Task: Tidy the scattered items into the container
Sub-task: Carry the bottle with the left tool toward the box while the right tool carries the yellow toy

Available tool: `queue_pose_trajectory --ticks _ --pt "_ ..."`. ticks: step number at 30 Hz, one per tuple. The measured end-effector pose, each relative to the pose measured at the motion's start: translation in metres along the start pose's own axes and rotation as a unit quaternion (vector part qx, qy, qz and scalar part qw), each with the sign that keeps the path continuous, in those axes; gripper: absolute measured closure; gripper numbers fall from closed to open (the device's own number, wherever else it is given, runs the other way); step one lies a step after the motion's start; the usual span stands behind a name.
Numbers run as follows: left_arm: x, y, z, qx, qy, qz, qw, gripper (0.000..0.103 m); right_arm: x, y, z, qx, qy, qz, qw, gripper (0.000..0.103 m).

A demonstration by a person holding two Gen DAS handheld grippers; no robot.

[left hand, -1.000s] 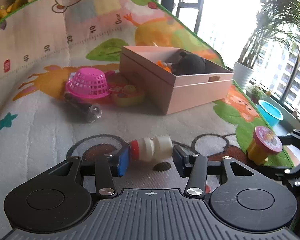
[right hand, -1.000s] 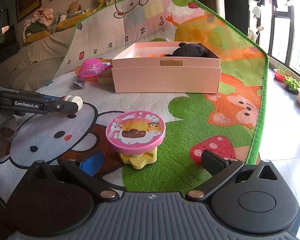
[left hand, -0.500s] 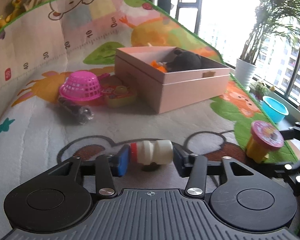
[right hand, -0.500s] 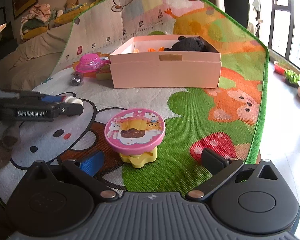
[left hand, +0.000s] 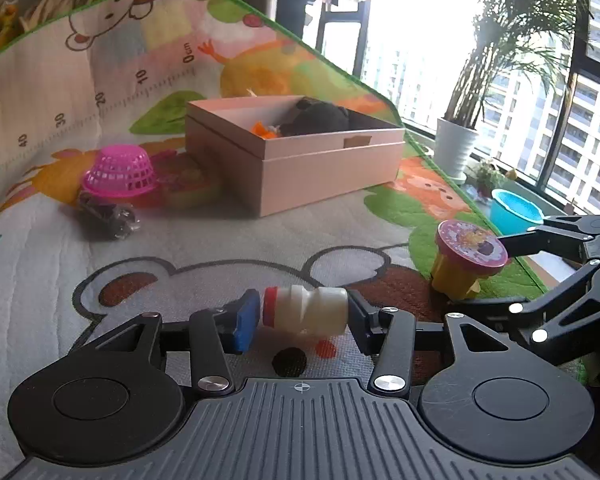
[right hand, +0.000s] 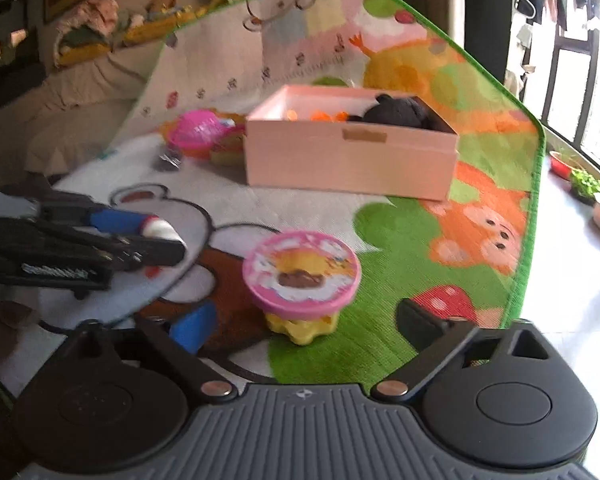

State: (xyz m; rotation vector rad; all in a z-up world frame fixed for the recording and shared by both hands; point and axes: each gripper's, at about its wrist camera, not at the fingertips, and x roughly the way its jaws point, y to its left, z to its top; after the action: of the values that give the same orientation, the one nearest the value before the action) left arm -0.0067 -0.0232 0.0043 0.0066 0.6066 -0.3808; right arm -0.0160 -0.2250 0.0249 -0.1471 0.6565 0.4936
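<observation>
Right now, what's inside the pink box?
Inside the pink box a dark plush toy lies at the far end, with something orange beside it. The near walls hide the bottom, so anything lying lower down cannot be seen.

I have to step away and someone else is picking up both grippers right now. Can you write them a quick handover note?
Left hand-held gripper: shut on the small white plastic bottle with a red cap, held above the mat.
Right hand-held gripper: open, on either side of the yellow tub with a pink printed lid, which stands on the mat.
Pink cardboard box: already holds a dark plush toy and orange pieces.
Left: box the bottle and tub, then the upturned pink mesh basket, the clear-wrapped dark packet and the toy beside the basket.
</observation>
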Motion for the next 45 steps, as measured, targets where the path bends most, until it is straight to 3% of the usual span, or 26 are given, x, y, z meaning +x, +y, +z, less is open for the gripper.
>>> queue_pose_trajectory --ticks 2,5,7,13,22,26,27,28,30,35,39,41,43,45 --pt "0.0 0.0 0.0 0.001 0.0 0.0 1.0 0.049 0.002 0.001 0.001 -0.001 0.004 0.001 1.0 0.014" --pt "0.0 -0.001 0.0 0.002 -0.001 0.002 1.0 0.047 0.006 0.001 0.004 0.002 0.012 0.005 1.0 0.027" --pt "0.0 0.0 -0.001 0.001 -0.001 0.002 1.0 0.045 0.008 0.0 0.005 0.01 0.016 0.007 1.0 0.042" --pt "0.001 -0.001 -0.001 0.001 0.001 0.005 1.0 0.039 0.006 0.004 0.005 -0.002 0.016 -0.005 1.0 0.064" --pt "0.007 -0.017 0.001 0.051 0.017 0.035 0.998 0.041 -0.002 0.008 0.004 -0.019 0.002 -0.018 1.0 0.064" --pt "0.007 -0.016 0.0 0.048 0.017 0.036 0.9981 0.04 -0.002 0.004 0.0 -0.014 0.002 -0.017 1.0 0.062" --pt "0.007 -0.016 0.0 0.047 0.017 0.036 0.9981 0.04 -0.003 0.004 -0.001 -0.013 -0.001 -0.02 1.0 0.052" --pt "0.007 -0.016 0.0 0.048 0.017 0.036 0.9981 0.04 -0.005 0.003 -0.001 -0.013 -0.007 -0.024 1.0 0.031" --pt "0.007 -0.015 0.0 0.047 0.017 0.035 0.9981 0.039 -0.01 0.004 -0.002 -0.017 -0.029 -0.033 0.999 0.014" --pt "0.006 -0.014 0.0 0.042 0.017 0.031 0.9985 0.037 -0.01 0.011 0.003 -0.041 -0.048 -0.015 0.998 0.014" --pt "0.006 -0.013 0.0 0.036 0.016 0.031 0.9988 0.034 0.006 0.009 0.01 -0.024 -0.028 -0.009 0.999 0.014" --pt "0.005 -0.012 0.0 0.033 0.015 0.03 0.9989 0.034 0.008 0.007 0.01 -0.019 -0.02 -0.003 1.0 0.024" --pt "0.005 -0.012 0.0 0.032 0.015 0.029 0.999 0.034 0.007 0.008 0.009 -0.021 -0.019 -0.002 1.0 0.04" --pt "0.005 -0.012 0.0 0.032 0.014 0.03 0.9989 0.034 0.006 0.008 0.008 -0.02 -0.02 -0.006 1.0 0.047"
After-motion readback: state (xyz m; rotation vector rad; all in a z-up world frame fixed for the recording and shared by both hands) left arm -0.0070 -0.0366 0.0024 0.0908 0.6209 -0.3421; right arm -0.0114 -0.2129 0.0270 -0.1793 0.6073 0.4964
